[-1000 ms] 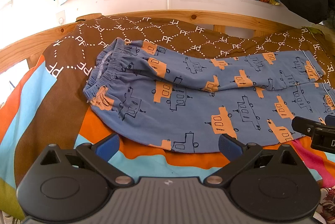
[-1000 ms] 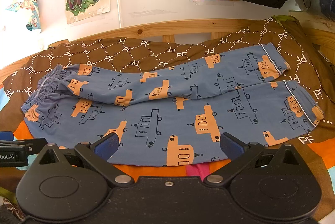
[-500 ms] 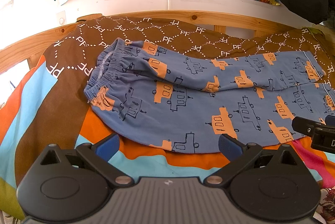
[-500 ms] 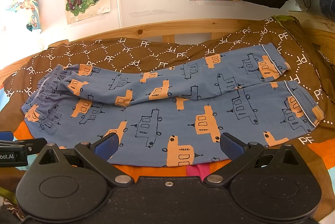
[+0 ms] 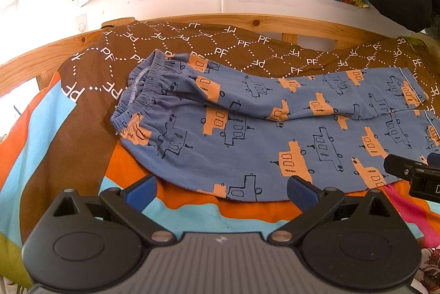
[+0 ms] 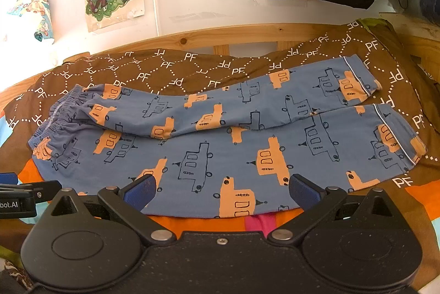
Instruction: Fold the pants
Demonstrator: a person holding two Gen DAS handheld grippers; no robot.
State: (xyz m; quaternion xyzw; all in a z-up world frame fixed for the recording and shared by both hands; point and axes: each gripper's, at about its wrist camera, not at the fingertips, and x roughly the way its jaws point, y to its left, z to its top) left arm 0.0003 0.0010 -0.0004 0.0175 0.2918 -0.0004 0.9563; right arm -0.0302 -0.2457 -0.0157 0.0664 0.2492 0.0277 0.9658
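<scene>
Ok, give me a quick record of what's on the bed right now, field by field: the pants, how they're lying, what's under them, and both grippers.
garment: blue pants with orange and outlined vehicle print
layout: spread flat, unfolded, legs side by side, far leg overlapping the near one
waistband: elastic, at the left end
cuffs: white-piped, at the right end
surface: patterned bedspread, brown, orange and light blue
left gripper: open, at the near edge toward the waist
right gripper: open, at the near edge toward the cuffs
contact: neither grips cloth

The pants (image 5: 275, 134) run past the right edge, cuffs apparently hidden.
</scene>
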